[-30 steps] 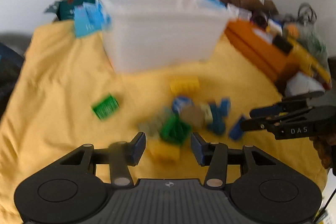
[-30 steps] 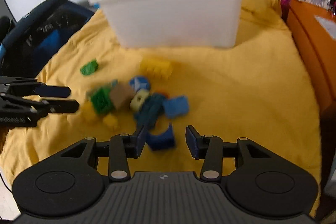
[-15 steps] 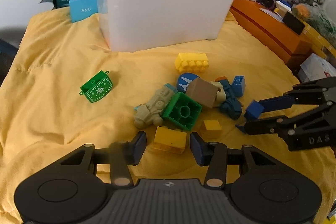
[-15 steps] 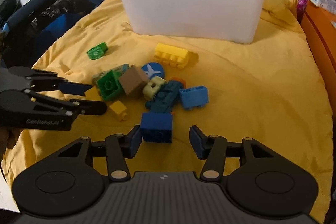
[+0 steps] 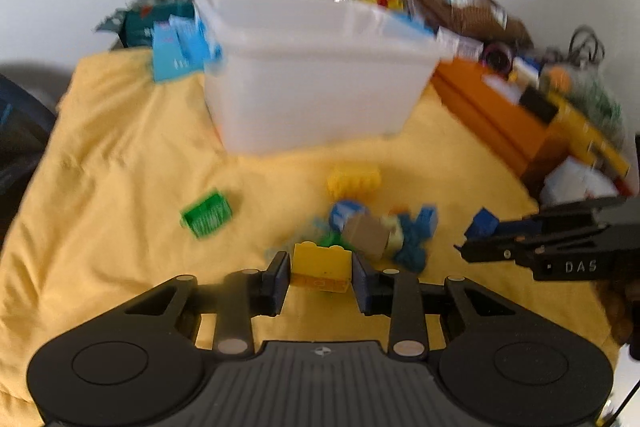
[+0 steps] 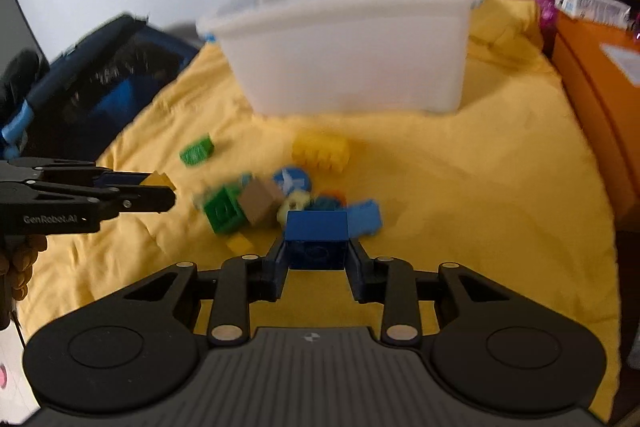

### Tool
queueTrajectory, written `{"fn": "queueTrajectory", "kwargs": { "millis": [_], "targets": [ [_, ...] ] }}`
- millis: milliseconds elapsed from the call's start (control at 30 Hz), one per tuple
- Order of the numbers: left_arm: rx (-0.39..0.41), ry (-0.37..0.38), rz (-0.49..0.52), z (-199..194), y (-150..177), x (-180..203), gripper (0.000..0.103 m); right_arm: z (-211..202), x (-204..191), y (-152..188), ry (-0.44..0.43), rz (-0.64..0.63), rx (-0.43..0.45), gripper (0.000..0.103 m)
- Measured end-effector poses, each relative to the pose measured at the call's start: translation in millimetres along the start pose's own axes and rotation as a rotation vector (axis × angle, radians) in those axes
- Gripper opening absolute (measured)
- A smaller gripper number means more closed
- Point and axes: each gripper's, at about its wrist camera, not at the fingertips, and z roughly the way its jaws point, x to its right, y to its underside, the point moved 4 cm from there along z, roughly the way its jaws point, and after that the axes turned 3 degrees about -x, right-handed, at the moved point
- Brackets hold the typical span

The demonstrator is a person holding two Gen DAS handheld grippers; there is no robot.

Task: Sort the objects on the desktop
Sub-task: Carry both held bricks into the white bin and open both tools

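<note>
Yellow brick (image 5: 321,266) clamped in L gripper (image 5: 320,277), blue brick (image 6: 316,233) clamped in R gripper (image 6: 316,259); both held clear of yellow cloth (image 5: 120,187). White bin (image 5: 316,83) straight ahead of both, past loose block pile (image 5: 376,231), open side up. L approx. as near as R, can't rank w/ blur. Likely next: carry fwd over rim, then release.

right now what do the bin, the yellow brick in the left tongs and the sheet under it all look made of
Bin: looks like translucent white plastic, a frosted wall that light passes through.
Yellow brick: probably moulded hard plastic, with studs on top and a smooth, even colour.
Sheet: yellow fabric, matte, creased and puckered like a padded cover.
</note>
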Motion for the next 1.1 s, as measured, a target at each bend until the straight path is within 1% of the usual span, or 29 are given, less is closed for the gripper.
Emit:
{"fn": "queueTrajectory", "kwargs": {
  "millis": [100, 300, 433, 567, 733, 900, 1100],
  "targets": [
    [0.041, -0.005, -0.021, -13.3, -24.5, -2.1, 0.037, -12.2, 2.7, -22.1, 0.004, 0.016, 0.05, 0.034],
    [0.116, -0.021, -0.016, -29.0, -81.6, -10.1, 0.037, -32.8, 7.3, -85.0, 0.005, 0.037, 0.159, 0.034],
    [0.124, -0.026, -0.038, -29.2, -116.9, -20.4, 0.037, -37.7, 8.4, -124.4, 0.014, 0.024, 0.19, 0.034],
    [0.121, -0.049, -0.018, -24.2, -147.4, -24.6, 0.037, -36.5, 7.7, -152.8, 0.016, 0.009, 0.195, 0.035],
    [0.091, -0.037, -0.042, -14.2, -175.1, -27.8, 0.037, -29.1, 11.0, -178.1, 0.027, 0.001, 0.175, 0.035],
    [0.05, -0.028, -0.054, 0.9, -191.2, -27.1, 0.037, -12.4, 20.2, -194.3, 0.044, 0.024, 0.124, 0.034],
    [0.039, -0.036, -0.044, 11.9, -203.9, -23.5, 0.037, 2.4, 25.4, -203.1, 0.062, 0.021, 0.09, 0.035]
  ]
}}
